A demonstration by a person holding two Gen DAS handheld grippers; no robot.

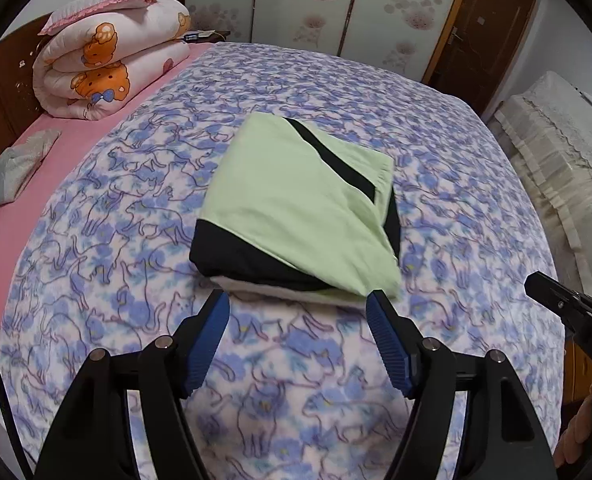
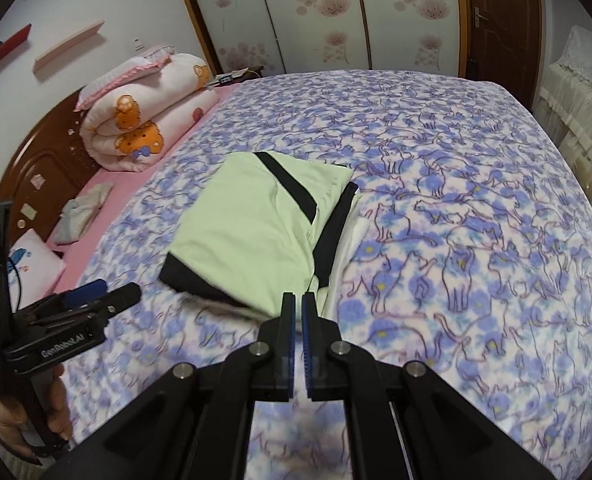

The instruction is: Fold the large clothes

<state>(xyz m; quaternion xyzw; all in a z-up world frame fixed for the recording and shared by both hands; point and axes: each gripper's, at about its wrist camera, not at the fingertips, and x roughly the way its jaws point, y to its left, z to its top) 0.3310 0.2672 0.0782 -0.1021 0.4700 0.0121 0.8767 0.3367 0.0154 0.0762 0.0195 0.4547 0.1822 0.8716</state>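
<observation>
The garment [image 1: 296,200] lies folded into a compact pad on the bed [image 1: 96,240], on a blanket [image 1: 456,220] printed with blue cats. Its top layer is pale green with a black stripe running diagonally across it; black fabric shows along the near-left edge and the right side, and a white layer peeks out underneath at the near edge.

The left tool [image 1: 298,304] hangs just short of the garment's near edge, its blue-padded jaws spread wide with nothing between them; only blanket shows in the gap. The pads do not touch the cloth.

The right tool [image 2: 298,300] has its jaws drawn together, almost meeting, and holds nothing. In the right wrist view it sits at the garment's near-right corner, where the green and white layers end, apparently above the cloth rather than pinching it.

In that same view the left tool appears off to the left of the garment, held by a hand [image 2: 28,420].

A rolled quilt [image 1: 112,52] with bear prints lies at the head of the bed, well apart from the garment.
</observation>
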